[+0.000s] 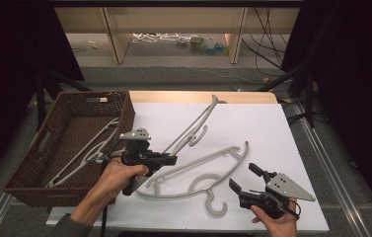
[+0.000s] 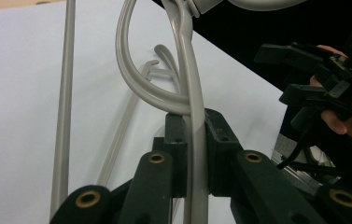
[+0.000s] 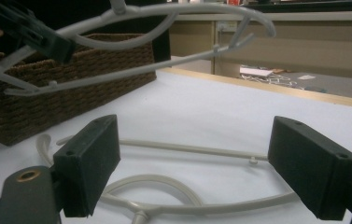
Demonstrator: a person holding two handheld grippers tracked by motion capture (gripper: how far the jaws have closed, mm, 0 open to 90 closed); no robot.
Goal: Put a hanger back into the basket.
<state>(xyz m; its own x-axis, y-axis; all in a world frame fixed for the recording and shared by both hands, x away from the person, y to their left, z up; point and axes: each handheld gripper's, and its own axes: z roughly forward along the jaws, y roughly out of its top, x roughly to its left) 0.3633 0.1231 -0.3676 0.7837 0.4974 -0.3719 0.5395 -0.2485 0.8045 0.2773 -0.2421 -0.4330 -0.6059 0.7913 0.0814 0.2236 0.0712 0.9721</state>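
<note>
Left gripper (image 1: 171, 159) has its fingers (image 2: 176, 140) pinching a grey plastic hanger (image 1: 193, 126) on its bar, near the hook neck, clear in the left gripper view where the bar runs straight between the two pads. That hanger is lifted off the white surface (image 1: 252, 123), tilted, far end pointing up and away toward the far edge, just right of the basket (image 1: 70, 143). The basket sits at the left and already holds at least one hanger (image 1: 87, 150). A second hanger (image 1: 198, 175) lies flat on the surface, near centre, hook toward the near edge. Right gripper (image 1: 245, 178) hovers at the near right with fingers (image 3: 87, 163) spread wide, nothing between them, the flat hanger just beyond.

Handling guess: light, stiff, thin moulded plastic, smooth so it may swivel in a pinch. Long shape means a grip far from the middle lets it droop or spin. Best hold looks like the straight bar close to the neck, as now. The hook can snag on the basket weave or on the hanger inside
</note>
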